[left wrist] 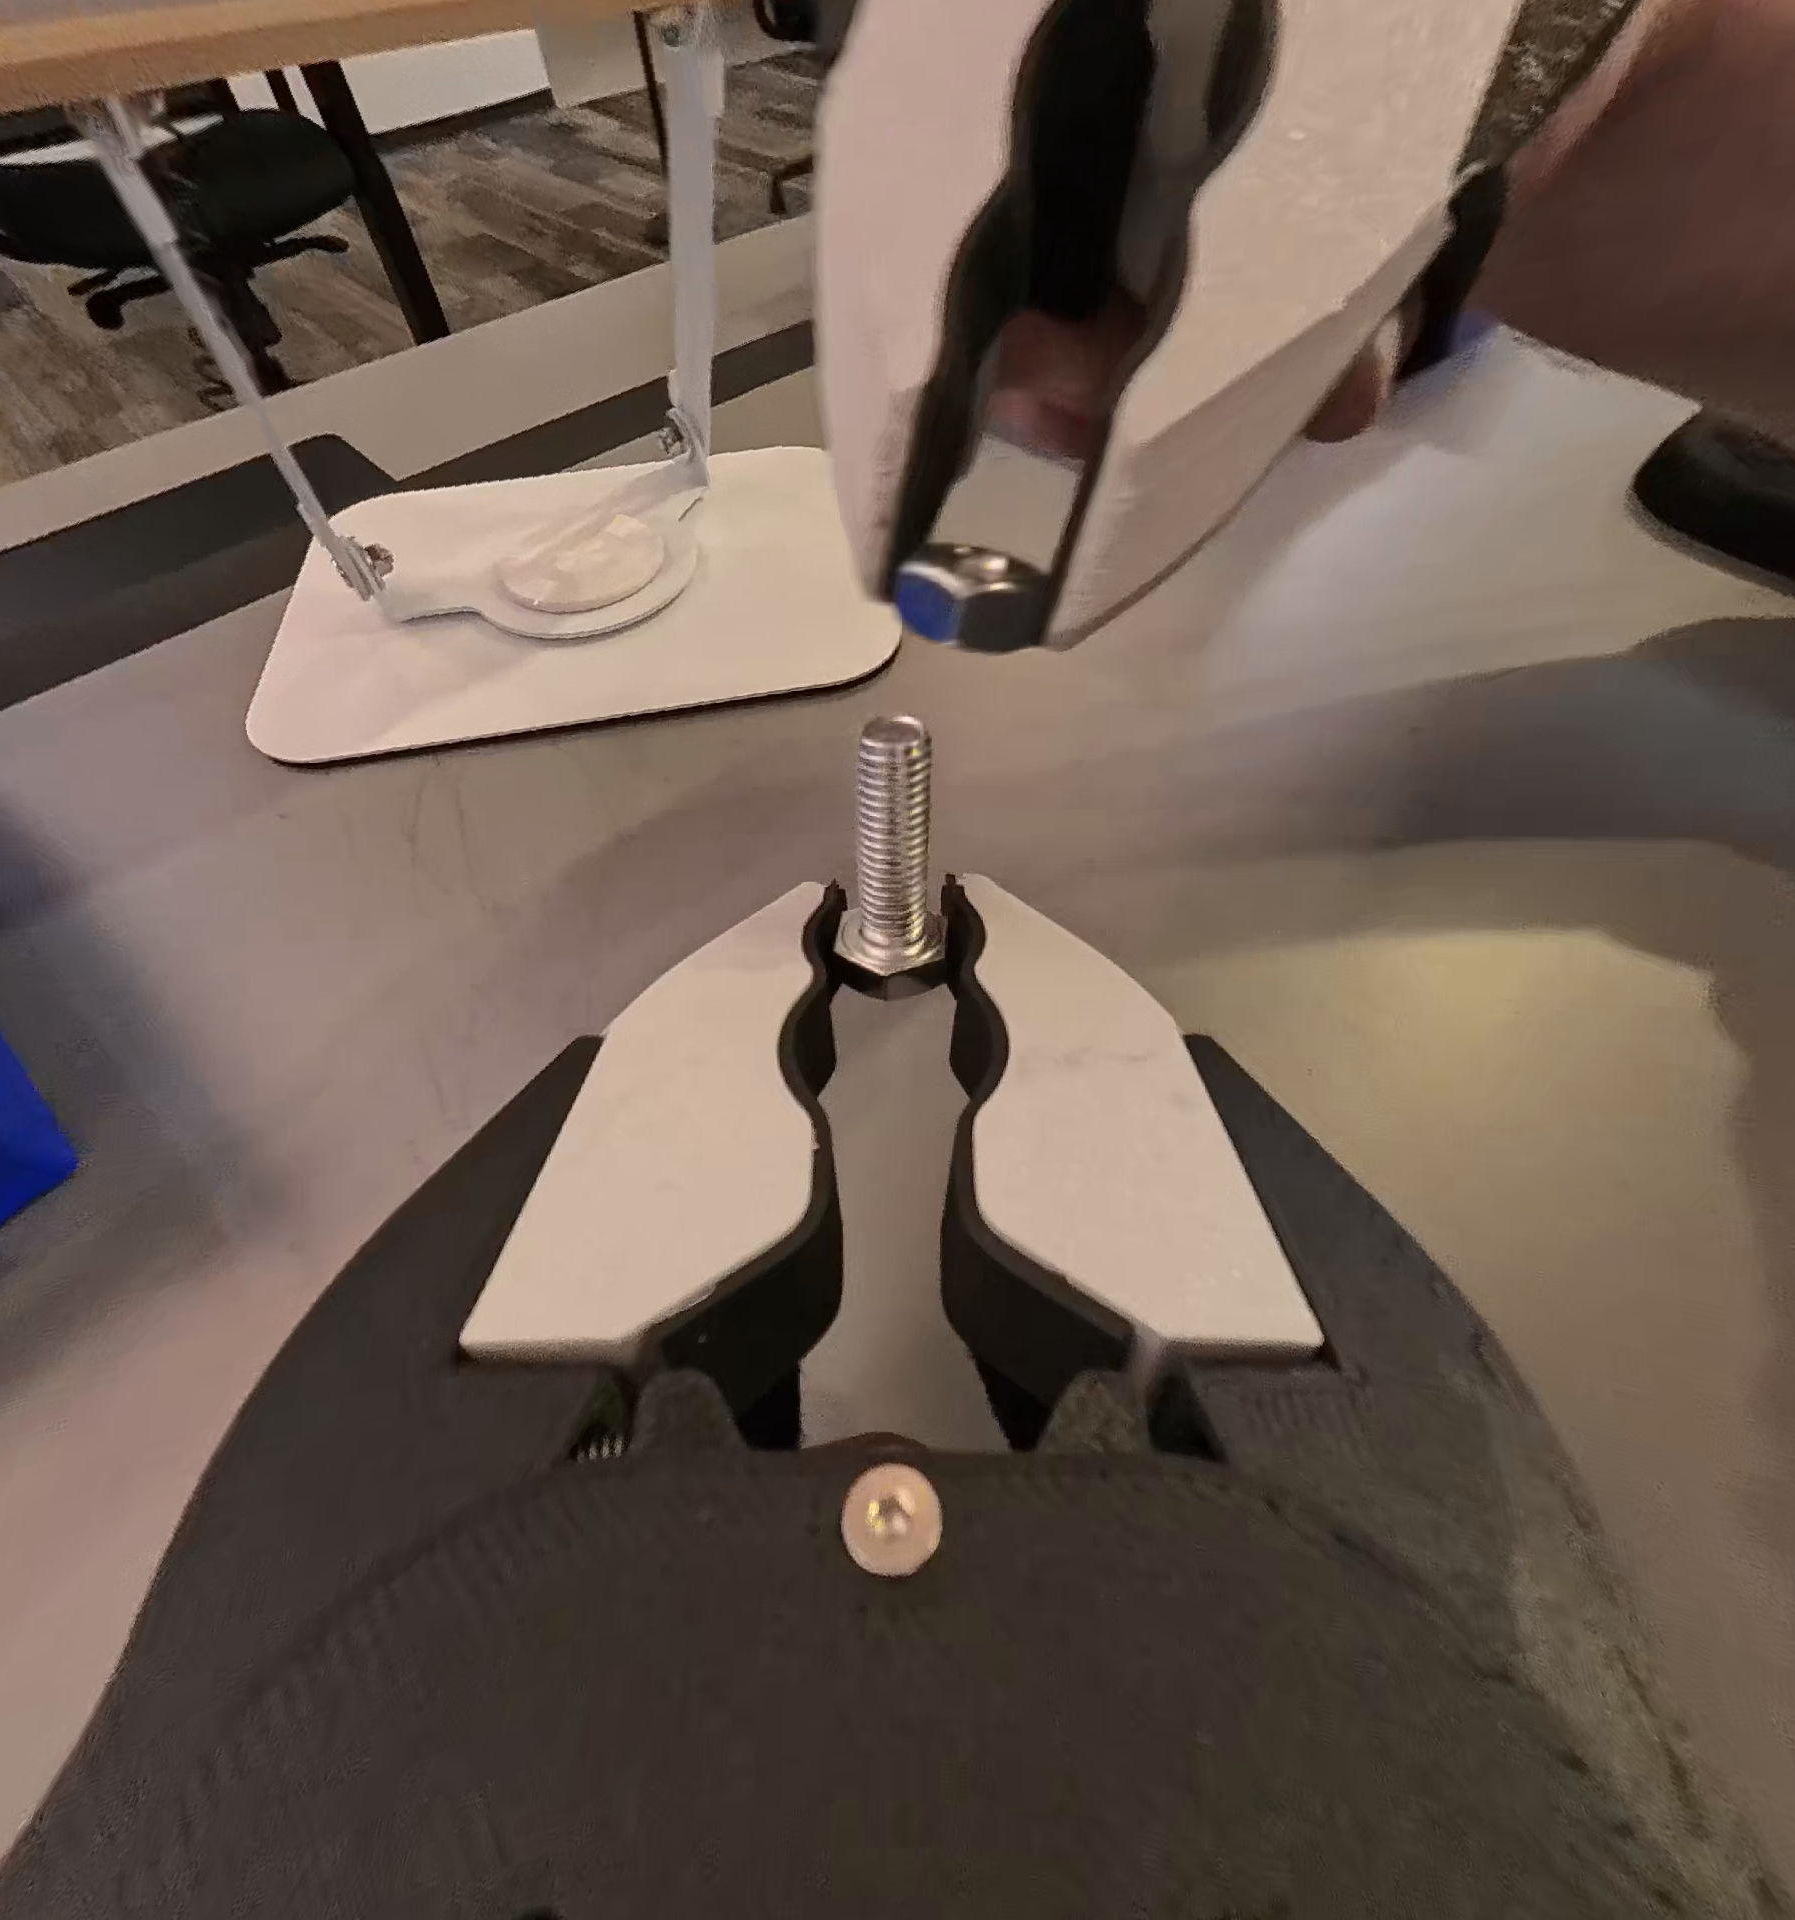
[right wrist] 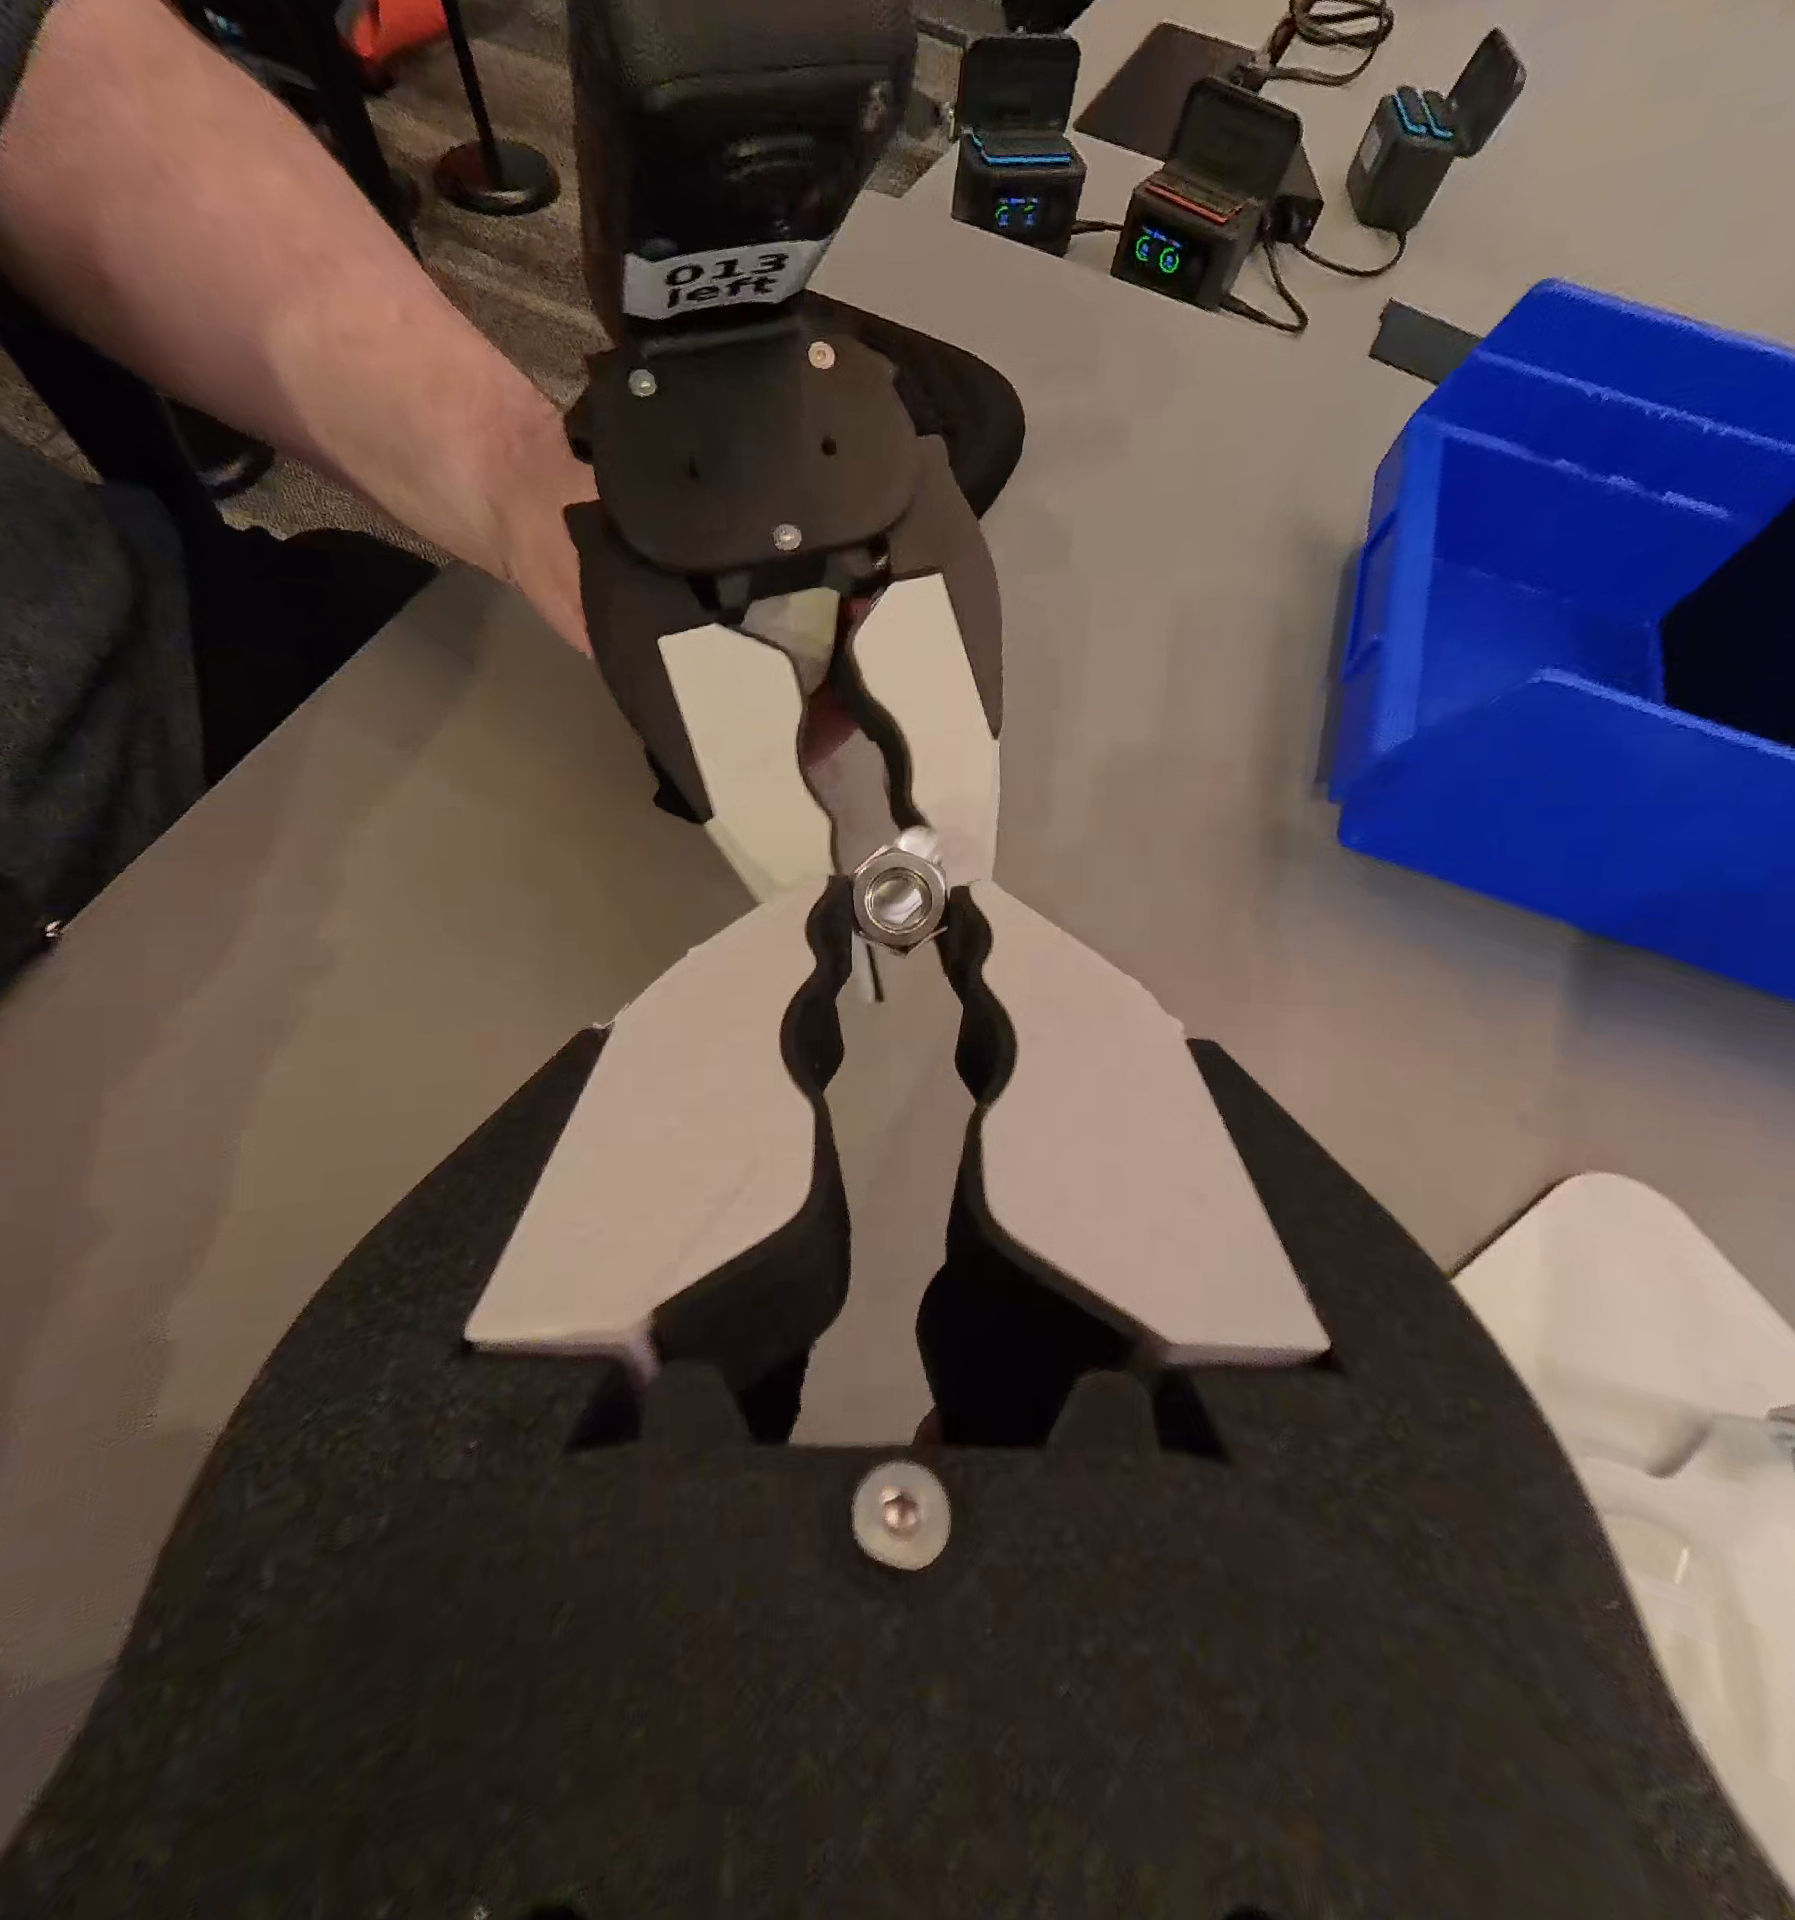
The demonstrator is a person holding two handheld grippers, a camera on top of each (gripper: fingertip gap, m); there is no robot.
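The left gripper (left wrist: 891, 920) is clamped on the hexagonal head of a silver bolt (left wrist: 893, 831), its dark pads (left wrist: 820, 940) pressed against opposite flats, so the threaded shank stands upright and free above the fingertips. Just above and slightly beyond that shank, with a clear gap of air between them, the right gripper (left wrist: 976, 603) comes down from overhead, closed on a silver hex nut (left wrist: 960, 597) pinched at the very tips; in its own view the nut (right wrist: 898, 899) sits between the pads with its bore facing the camera, and the bolt's end seems to show through and just past the hole, though the blur there makes the alignment hard to judge. Both pieces look like plain steel: small, dense for their size, rigid and hardly fragile, but smooth and liable to slip or twist if gripped on corners instead of flats. The hex flats look the soundest places to hold, leaving the threads and the bore clear. Farther out from the left gripper a white base plate (left wrist: 581, 675) with thin white struts lies on the grey table (left wrist: 1288, 935); a blue bin (right wrist: 1599, 623) stands to the right of the right gripper, and small black chargers (right wrist: 1173, 208) sit well beyond. A person's hand (right wrist: 436, 447) holds the left gripper's body.
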